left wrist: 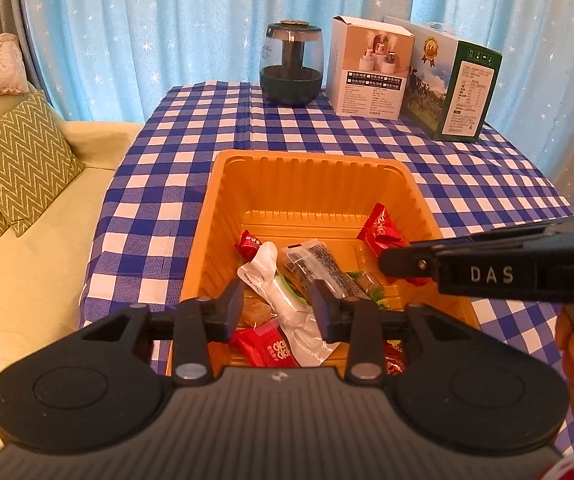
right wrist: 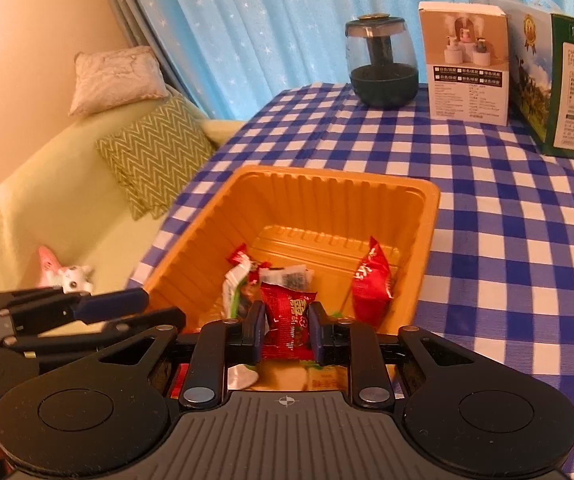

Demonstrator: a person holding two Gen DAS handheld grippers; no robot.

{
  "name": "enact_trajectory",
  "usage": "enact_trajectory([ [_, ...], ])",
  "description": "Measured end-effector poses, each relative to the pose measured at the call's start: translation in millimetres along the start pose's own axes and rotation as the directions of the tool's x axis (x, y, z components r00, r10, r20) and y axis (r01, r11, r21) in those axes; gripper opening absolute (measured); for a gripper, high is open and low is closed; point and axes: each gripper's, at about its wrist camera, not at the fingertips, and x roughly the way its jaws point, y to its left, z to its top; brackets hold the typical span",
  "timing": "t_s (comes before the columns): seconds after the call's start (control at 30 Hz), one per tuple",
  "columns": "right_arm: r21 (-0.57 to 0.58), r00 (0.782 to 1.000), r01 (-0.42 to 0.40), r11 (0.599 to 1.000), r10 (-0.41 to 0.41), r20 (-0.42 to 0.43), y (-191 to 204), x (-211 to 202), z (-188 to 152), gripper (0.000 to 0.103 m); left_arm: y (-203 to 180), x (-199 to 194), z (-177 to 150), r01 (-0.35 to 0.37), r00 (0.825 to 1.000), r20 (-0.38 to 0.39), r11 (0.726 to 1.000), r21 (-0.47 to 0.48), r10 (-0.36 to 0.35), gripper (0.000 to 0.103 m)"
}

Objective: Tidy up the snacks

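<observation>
An orange plastic tray sits on the blue checked tablecloth and holds several snack packets: red ones, a white one and a clear dark one. My left gripper is open above the tray's near end, with the white packet lying between and below its fingers. My right gripper is shut on a red snack packet and holds it over the near part of the tray. The right gripper reaches in from the right in the left wrist view.
A dark green humidifier jar, a white box and a green box stand at the table's far edge. A pale green sofa with zigzag cushions lies to the left. Blue starred curtains hang behind.
</observation>
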Motion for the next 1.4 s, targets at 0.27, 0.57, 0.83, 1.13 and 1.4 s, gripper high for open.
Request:
enact_trajectory([
  [0.27, 0.020, 0.999, 0.044, 0.999, -0.045, 0.026, -6, -10, 1, 0.061, 4, -5, -4, -0.008, 1.000, -0.001, 1.000, 0.002, 0.008, 0.057],
  [0.57, 0.037, 0.997, 0.070, 0.997, -0.072, 0.041, -12, -31, -4, 0.061, 2, -17, -6, -0.044, 0.999, 0.031, 0.999, -0.014, 0.044, 0.094],
  [0.83, 0.037, 0.994, 0.094, 0.995, -0.096, 0.044, -7, -53, -12, 0.073, -5, -33, -6, -0.069, 0.996, 0.048, 0.998, -0.001, 0.069, 0.103],
  [1.13, 0.035, 0.991, 0.124, 0.992, -0.126, 0.042, 0, -85, -28, 0.080, -14, -63, -12, -0.103, 0.993, 0.057, 0.994, -0.017, 0.104, 0.103],
  [1.4, 0.026, 0.988, 0.150, 0.988, -0.151, 0.039, 6, -114, -43, 0.080, -28, -96, -25, -0.111, 0.992, 0.058, 0.992, -0.053, 0.114, 0.103],
])
